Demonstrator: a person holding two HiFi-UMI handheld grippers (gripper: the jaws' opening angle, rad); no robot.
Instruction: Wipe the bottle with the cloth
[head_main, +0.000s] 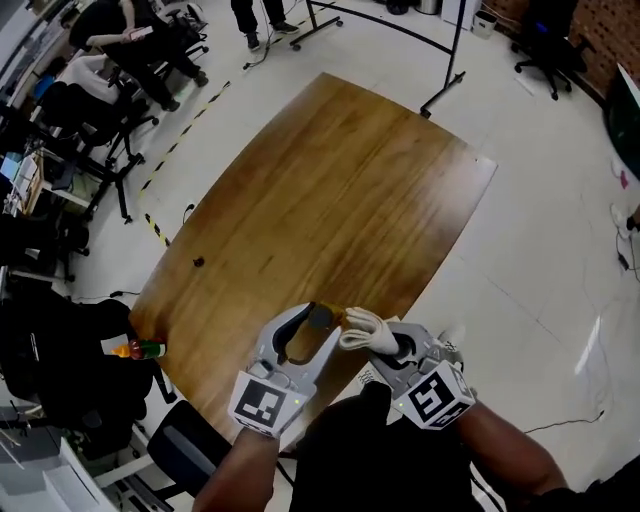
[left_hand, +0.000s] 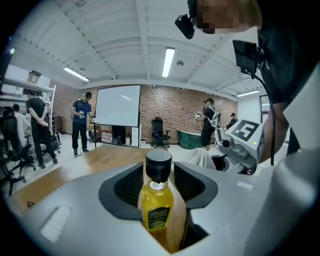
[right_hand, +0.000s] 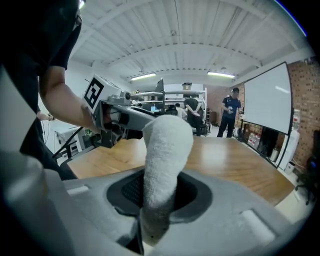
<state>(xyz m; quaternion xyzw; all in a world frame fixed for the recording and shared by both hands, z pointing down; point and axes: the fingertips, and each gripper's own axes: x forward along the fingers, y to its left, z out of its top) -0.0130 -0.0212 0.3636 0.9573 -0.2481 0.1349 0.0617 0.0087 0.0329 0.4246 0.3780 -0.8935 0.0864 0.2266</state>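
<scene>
A small bottle (left_hand: 156, 200) of yellow liquid with a black cap stands upright on the wooden table (head_main: 330, 180), near its front edge. My left gripper (head_main: 318, 314) is open around the bottle; in the left gripper view its dark pads (left_hand: 127, 187) stand clear of the bottle on both sides. In the head view the bottle (head_main: 322, 318) shows only as a dark spot between the jaw tips. Just to the right, my right gripper (head_main: 395, 345) is shut on a rolled white cloth (right_hand: 162, 160). The cloth (head_main: 365, 328) sticks out toward the bottle, and a narrow gap separates the two.
A small dark object (head_main: 198, 262) lies on the table's left side. A colourful bottle (head_main: 140, 349) rests on black gear off the table's left corner. Office chairs (head_main: 95, 130) and a black stand base (head_main: 440, 90) surround the table; people stand farther back.
</scene>
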